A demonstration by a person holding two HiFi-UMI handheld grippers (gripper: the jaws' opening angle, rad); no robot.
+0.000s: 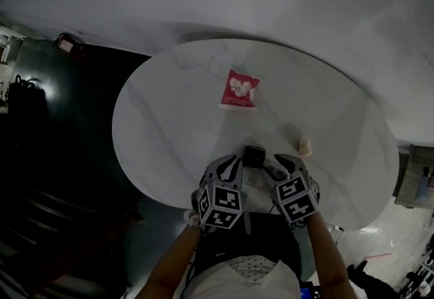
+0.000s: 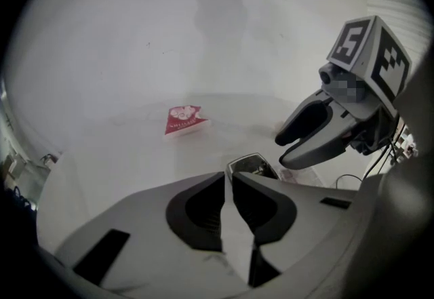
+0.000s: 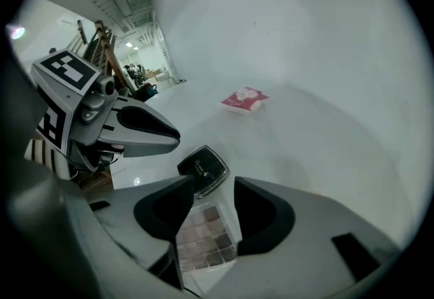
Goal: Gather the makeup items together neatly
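Risk: our empty left tongs (image 2: 228,179), barely parted, and half-open right tongs (image 3: 213,186) could shove the clear-lidded brown eyeshadow palette (image 3: 203,240) off the white tabletop's (image 1: 169,135) near edge.

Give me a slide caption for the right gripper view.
Right tool open above an eyeshadow palette, black compact just ahead, red packet farther across the white table.

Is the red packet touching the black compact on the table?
Apart. The head view shows a wide stretch of bare table between the red packet and the black compact.
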